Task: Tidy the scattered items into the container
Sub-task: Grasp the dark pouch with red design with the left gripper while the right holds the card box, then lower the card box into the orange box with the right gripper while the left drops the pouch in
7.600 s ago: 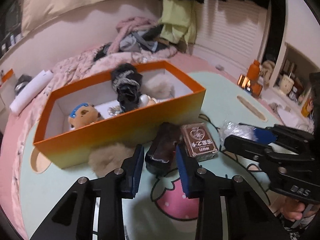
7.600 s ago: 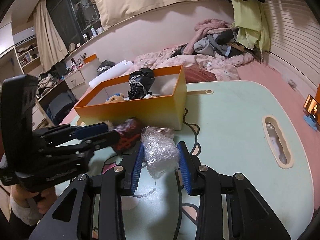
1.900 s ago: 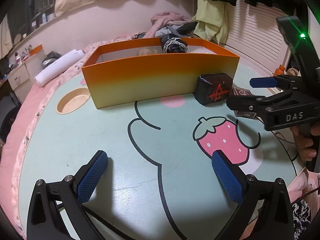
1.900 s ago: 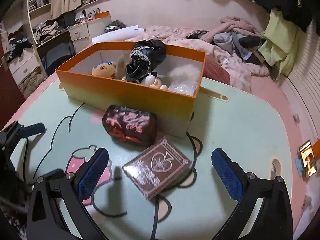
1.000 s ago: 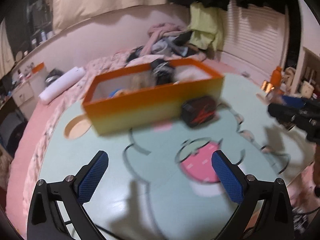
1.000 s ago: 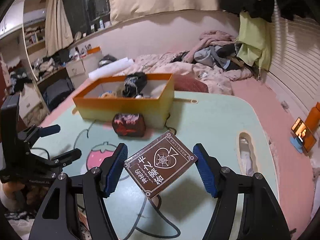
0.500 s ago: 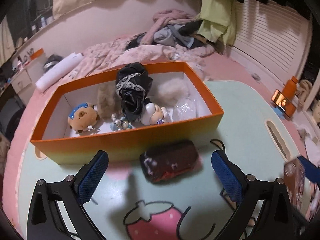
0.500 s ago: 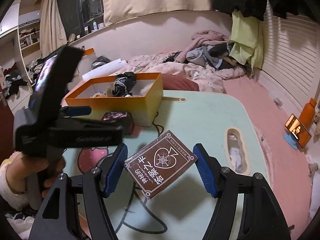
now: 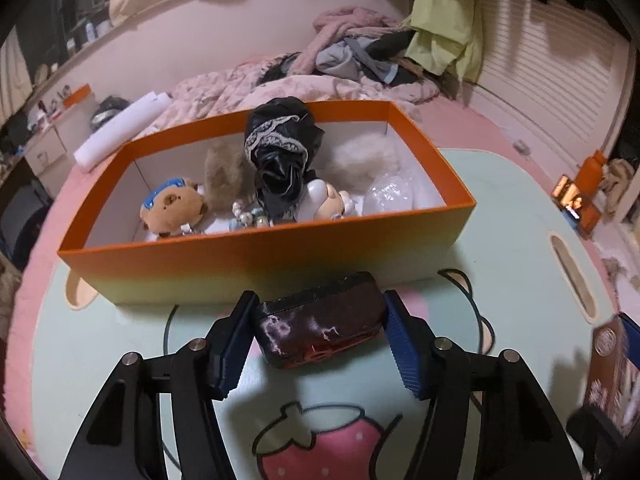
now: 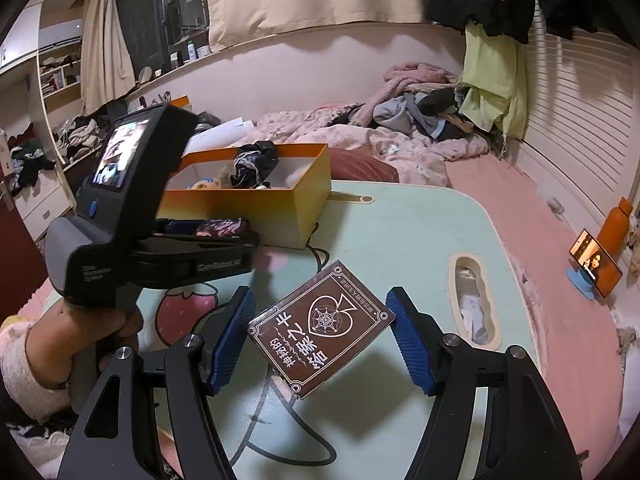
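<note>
An orange box stands on the table, holding a plush bear, a black bag, fluffy pieces and a clear plastic bag. In front of it a dark pouch with red marks lies on the table. My left gripper is closing on the pouch, and its blue pads touch both ends. In the right wrist view the left gripper is held by a hand beside the orange box. My right gripper is shut on a brown card box, held tilted above the table.
The pale green table has a strawberry print and a slot cut-out on the right. A dark cable runs across it. A phone on a stand and an orange bottle sit far right. A bed with clothes lies behind.
The left gripper has come in close over the dark pouch, and its jaws went from wide open to touching the pouch's ends. The right gripper stays still with the card box.
</note>
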